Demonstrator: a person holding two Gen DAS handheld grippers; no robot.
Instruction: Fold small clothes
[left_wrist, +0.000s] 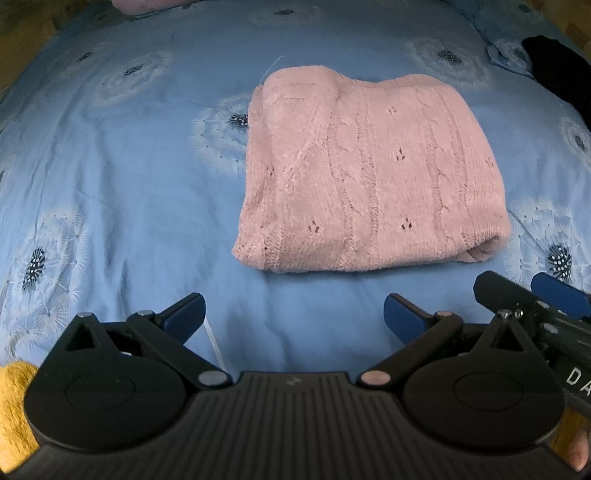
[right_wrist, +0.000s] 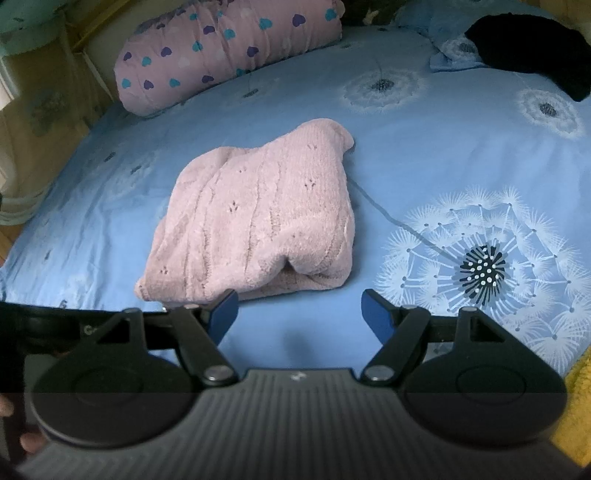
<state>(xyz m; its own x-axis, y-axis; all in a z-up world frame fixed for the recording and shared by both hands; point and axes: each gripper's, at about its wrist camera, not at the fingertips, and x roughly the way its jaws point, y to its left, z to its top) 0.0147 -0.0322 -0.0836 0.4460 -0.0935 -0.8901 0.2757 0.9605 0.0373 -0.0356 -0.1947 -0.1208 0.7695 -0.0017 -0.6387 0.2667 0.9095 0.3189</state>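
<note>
A pink cable-knit sweater (left_wrist: 369, 177) lies folded into a compact rectangle on the blue dandelion-print bedsheet (left_wrist: 129, 221). It also shows in the right wrist view (right_wrist: 255, 218), a little left of centre. My left gripper (left_wrist: 293, 314) is open and empty, pulled back just short of the sweater's near edge. My right gripper (right_wrist: 299, 314) is open and empty, near the sweater's near right corner. The right gripper's fingers (left_wrist: 554, 291) show at the right edge of the left wrist view.
A pink pillow with hearts (right_wrist: 225, 48) lies at the far left of the bed. A black garment (right_wrist: 532, 48) lies at the far right. Yellow fabric (left_wrist: 14, 406) sits at the near edge. A thin cord (right_wrist: 391, 214) runs across the sheet right of the sweater.
</note>
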